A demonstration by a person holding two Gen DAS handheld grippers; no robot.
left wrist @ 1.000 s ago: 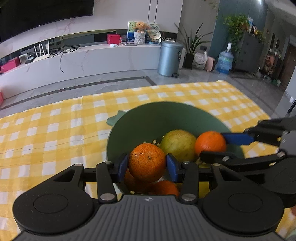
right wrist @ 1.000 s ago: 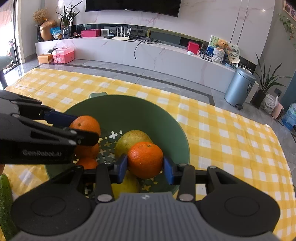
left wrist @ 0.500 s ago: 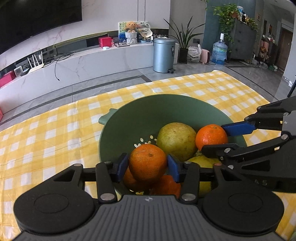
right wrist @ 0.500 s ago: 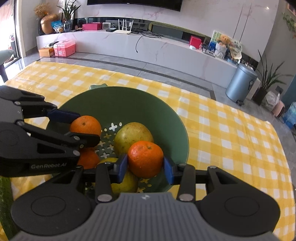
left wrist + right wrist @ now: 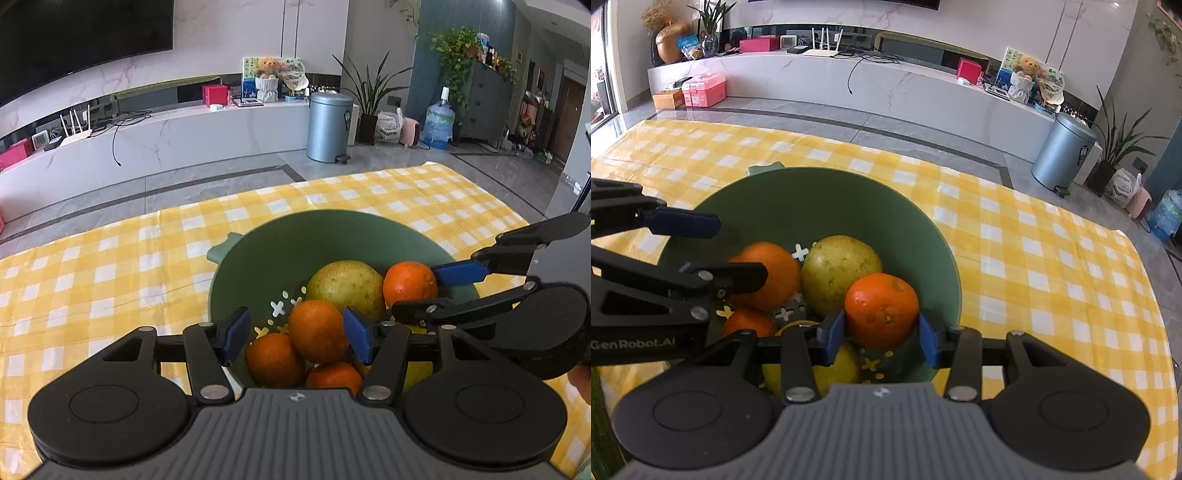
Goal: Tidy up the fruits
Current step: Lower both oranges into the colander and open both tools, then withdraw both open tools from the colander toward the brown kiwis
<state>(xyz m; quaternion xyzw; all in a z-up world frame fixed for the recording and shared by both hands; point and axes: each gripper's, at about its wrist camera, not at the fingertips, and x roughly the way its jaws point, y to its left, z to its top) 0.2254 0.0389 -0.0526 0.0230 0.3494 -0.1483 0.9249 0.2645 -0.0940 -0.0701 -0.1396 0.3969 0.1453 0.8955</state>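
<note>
My left gripper [image 5: 295, 332] jaws are opening off one orange [image 5: 317, 330], my right gripper [image 5: 882, 334] jaws clamp another orange [image 5: 882, 310]; dropped carelessly, either could roll from the bowl [image 5: 332, 236].

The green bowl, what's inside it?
In the green bowl sit a big yellow-green fruit, three loose oranges, one at, and something yellow half hidden. The right tongs hold another orange. What lies underneath is covered.
</note>
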